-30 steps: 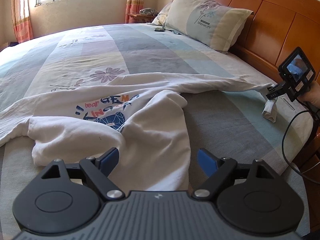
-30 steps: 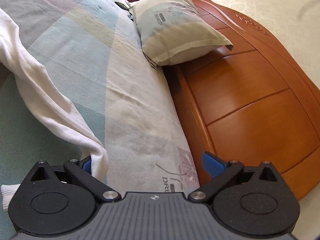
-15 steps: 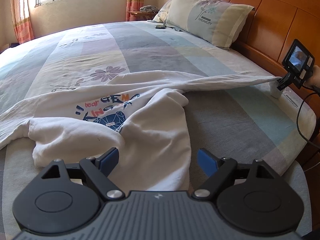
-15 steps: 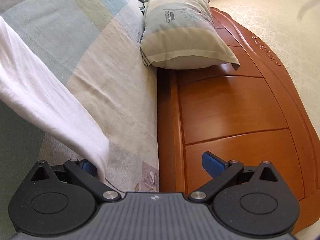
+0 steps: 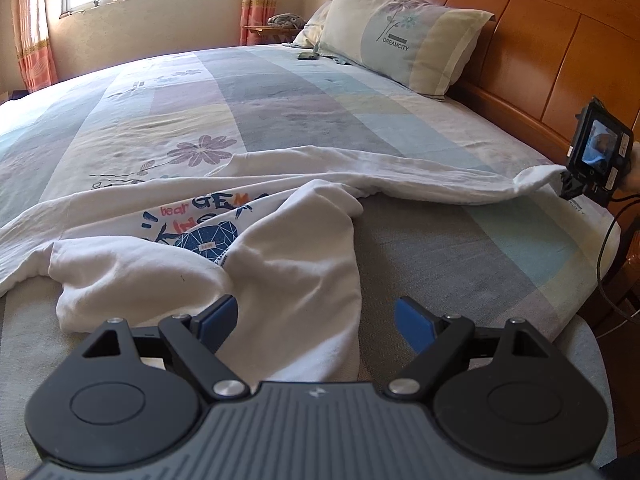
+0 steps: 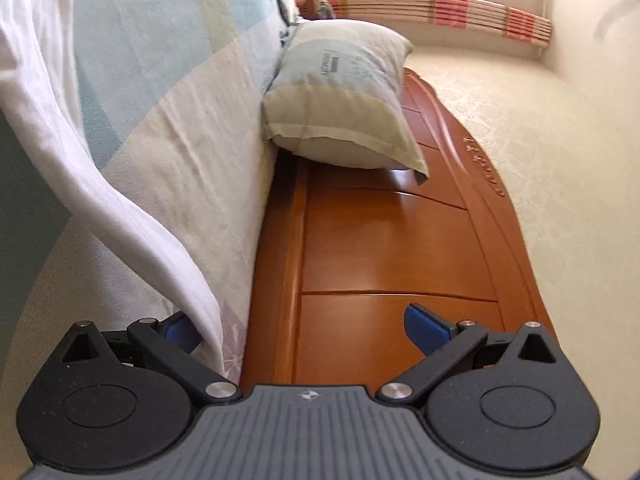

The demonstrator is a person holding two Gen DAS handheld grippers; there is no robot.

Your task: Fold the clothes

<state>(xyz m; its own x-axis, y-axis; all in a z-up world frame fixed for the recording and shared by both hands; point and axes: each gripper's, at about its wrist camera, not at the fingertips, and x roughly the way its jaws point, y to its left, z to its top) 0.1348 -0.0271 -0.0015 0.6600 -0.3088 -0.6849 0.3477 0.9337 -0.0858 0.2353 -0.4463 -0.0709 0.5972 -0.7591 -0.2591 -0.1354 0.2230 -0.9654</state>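
i see white shirt [image 5: 248, 216] long axis left-right across frame, sleeve reaching right edge; left gripper [image 5: 316, 316] spread, right gripper [image 6: 298, 328] spread, sleeve draped at its left finger.

A white sweatshirt [image 5: 280, 248] with a colourful printed front lies crumpled on the bed [image 5: 280, 92], one sleeve [image 5: 420, 180] stretched toward the headboard side.
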